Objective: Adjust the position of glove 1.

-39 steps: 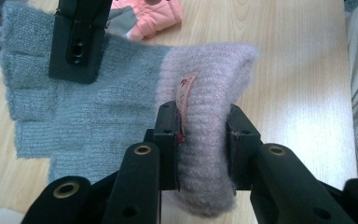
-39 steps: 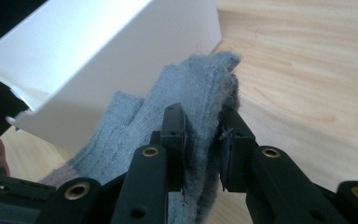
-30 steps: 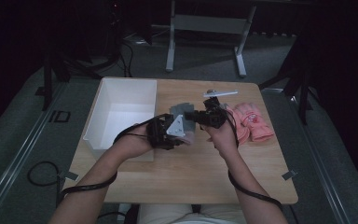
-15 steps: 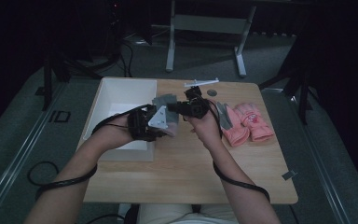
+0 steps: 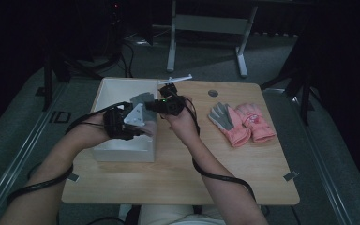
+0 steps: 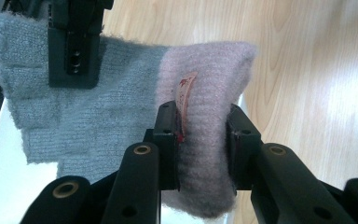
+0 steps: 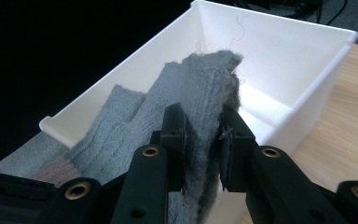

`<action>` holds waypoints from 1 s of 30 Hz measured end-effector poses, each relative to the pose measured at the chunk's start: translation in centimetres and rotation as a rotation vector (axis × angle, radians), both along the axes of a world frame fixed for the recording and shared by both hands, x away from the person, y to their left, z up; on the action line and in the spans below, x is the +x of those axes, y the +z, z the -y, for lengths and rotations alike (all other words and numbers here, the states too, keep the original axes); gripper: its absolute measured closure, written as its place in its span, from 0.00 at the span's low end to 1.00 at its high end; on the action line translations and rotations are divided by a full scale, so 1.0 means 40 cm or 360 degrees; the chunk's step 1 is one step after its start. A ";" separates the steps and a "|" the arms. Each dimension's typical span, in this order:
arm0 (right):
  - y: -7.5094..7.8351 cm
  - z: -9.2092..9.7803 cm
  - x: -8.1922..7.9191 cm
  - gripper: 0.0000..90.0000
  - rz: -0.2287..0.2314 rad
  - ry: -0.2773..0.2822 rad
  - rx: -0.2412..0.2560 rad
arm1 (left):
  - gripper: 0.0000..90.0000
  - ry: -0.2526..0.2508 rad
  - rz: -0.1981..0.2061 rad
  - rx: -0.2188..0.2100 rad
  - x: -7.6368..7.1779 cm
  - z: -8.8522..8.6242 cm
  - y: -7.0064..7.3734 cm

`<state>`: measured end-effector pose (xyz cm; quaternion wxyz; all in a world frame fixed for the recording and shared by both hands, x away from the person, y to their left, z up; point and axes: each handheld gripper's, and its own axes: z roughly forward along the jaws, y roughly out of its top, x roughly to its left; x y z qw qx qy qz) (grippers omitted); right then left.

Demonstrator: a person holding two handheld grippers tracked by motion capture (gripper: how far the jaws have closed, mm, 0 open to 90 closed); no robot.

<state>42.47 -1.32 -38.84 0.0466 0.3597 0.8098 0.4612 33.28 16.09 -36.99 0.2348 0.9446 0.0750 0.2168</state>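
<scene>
Wooden table [image 5: 243, 154]: two claws, one glove [image 6: 121, 116]

The glove [image 6: 121, 116] is knitted wool, grey over the fingers and palm, with a dull pink cuff [image 6: 205, 112] that carries a small pink label. It is held up in the air, spread out flat, above the right wall of the white bin [image 5: 122, 152] near the left edge of the tabletop. The left gripper [image 6: 200, 140] is clamped on the cuff, and the right gripper [image 7: 203, 140] is clamped on the grey finger end. The fingers [image 7: 121, 112] hang over the inside of the bin.
</scene>
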 end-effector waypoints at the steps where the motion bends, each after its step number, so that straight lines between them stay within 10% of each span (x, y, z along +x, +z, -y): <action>1: -0.002 -0.011 0.002 0.83 0.0005 0.0005 -0.0001 | 0.78 0.0004 0.0005 -0.0005 0.000 -0.016 -0.004; 17: -0.088 -0.094 0.051 0.83 -0.0106 0.0008 -0.0073 | 0.77 -0.0012 -0.0081 -0.0050 0.052 -0.092 -0.112; 30: -0.139 -0.116 0.090 0.82 -0.0133 -0.0006 -0.0260 | 0.78 -0.0028 -0.0066 0.0094 0.096 -0.069 -0.200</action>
